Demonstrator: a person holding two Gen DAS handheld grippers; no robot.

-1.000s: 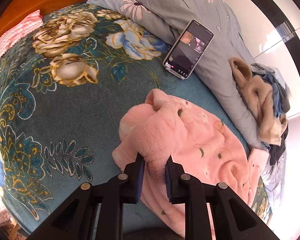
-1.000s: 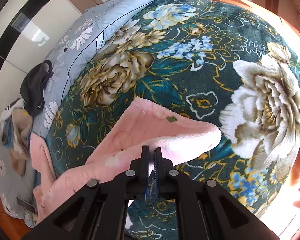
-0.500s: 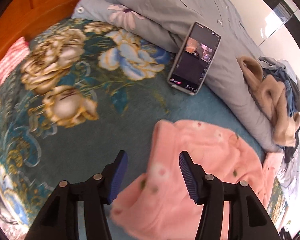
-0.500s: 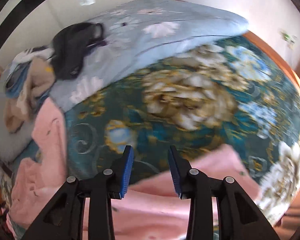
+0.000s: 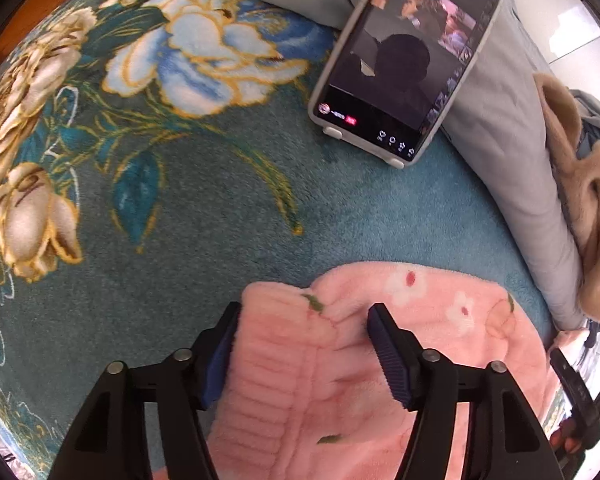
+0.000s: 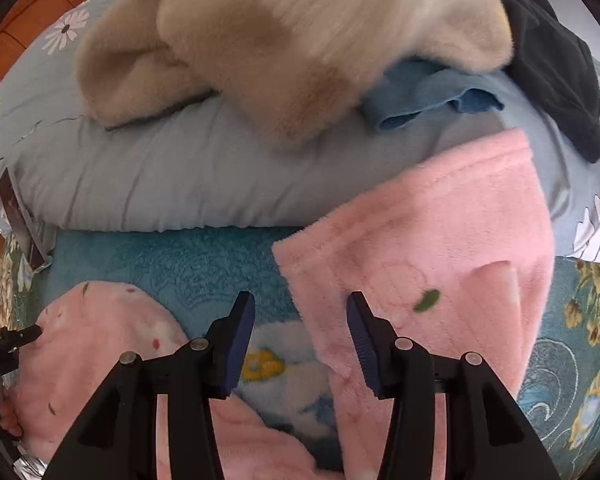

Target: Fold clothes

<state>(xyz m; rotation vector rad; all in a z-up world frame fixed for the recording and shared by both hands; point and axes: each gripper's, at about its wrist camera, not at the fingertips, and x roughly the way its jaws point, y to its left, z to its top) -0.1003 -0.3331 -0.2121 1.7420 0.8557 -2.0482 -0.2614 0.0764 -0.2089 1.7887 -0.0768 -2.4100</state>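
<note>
A pink fleece garment (image 5: 428, 320) with small flower prints lies spread on the teal floral blanket (image 5: 204, 216). My left gripper (image 5: 306, 316) hovers over its ribbed hem. Its jaws are opening; the hem lies between them, but the pads do not press it. In the right wrist view a flat pink leg or sleeve (image 6: 440, 232) reaches up onto the grey-blue quilt (image 6: 188, 176). My right gripper (image 6: 300, 306) stands over that piece's left edge. Its jaws are also opening, with nothing pinched. The left gripper (image 6: 8, 344) shows at the right wrist view's left edge.
A phone (image 5: 404, 60) with a lit screen leans against the quilt. On the quilt sits a pile: a beige fleece (image 6: 292, 40), a blue cloth (image 6: 432, 96) and a black garment (image 6: 552, 56). A wooden headboard (image 6: 24, 12) borders the bed.
Both grippers let go of the pink garment and opened. The left one sank toward the hem near the phone. The right one swung across to the quilt and the clothes pile.
</note>
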